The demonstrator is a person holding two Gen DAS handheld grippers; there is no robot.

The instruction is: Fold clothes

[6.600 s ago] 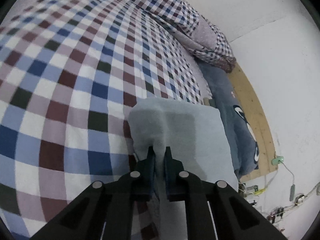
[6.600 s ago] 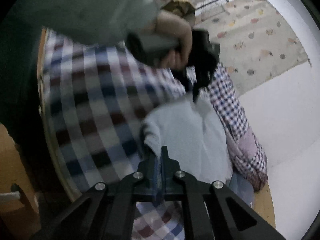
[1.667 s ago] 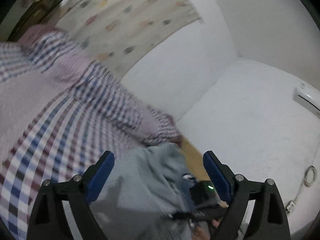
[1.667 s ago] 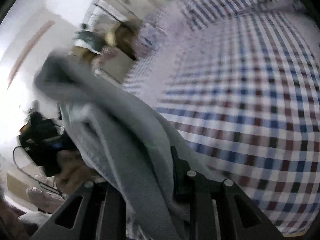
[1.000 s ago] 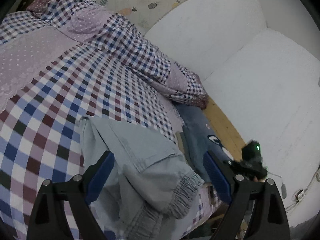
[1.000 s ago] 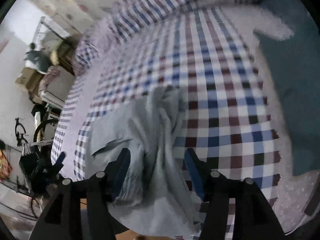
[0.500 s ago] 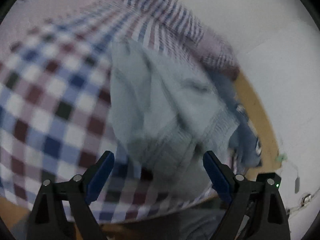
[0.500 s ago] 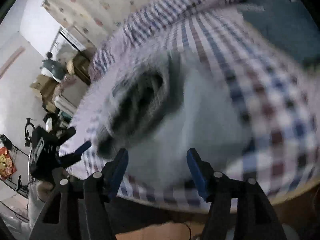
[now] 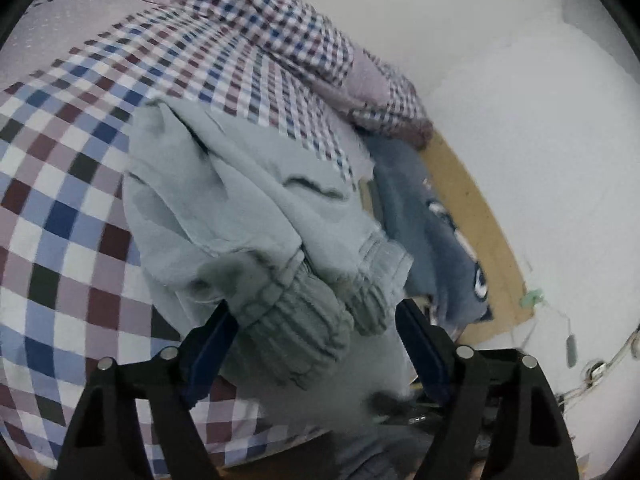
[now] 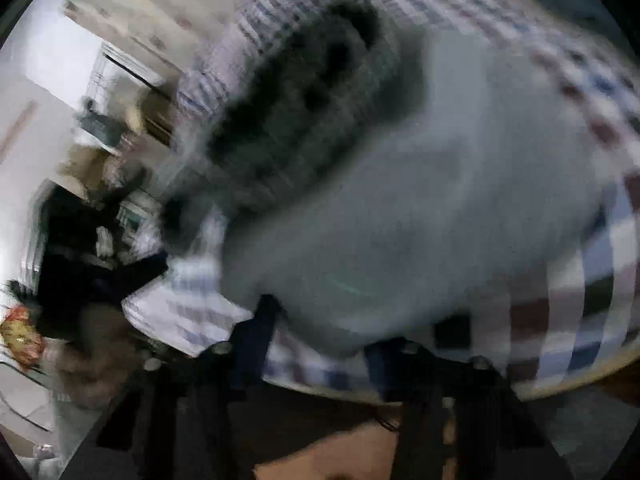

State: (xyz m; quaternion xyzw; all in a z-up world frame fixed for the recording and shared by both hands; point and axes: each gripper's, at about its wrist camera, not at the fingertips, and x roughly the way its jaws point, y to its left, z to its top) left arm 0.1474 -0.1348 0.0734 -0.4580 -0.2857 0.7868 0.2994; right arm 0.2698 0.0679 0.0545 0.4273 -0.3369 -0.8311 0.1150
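A crumpled pale grey-blue pair of sweatpants (image 9: 240, 208) lies on the checked bedspread (image 9: 60, 216), its ribbed elastic waistband (image 9: 296, 320) bunched toward me. My left gripper (image 9: 316, 340) is open, its blue-padded fingers (image 9: 208, 344) on either side of the waistband, not closed on it. The right wrist view is heavily blurred: the same grey garment (image 10: 420, 220) fills the frame, with its dark waist opening (image 10: 312, 92) above. My right gripper (image 10: 360, 332) is open just below the cloth at the bed's edge.
A dark blue garment with a white print (image 9: 432, 240) lies at the bed's right edge by the wooden frame (image 9: 480, 216). A checked quilt (image 9: 328, 52) is heaped at the far side against the white wall. A hand holding the other gripper (image 10: 92, 320) shows blurred at left.
Both grippers, earlier shut on the garment, let it drop unfolded on the bed. In the last half second both open grippers came closer to the waistband end.
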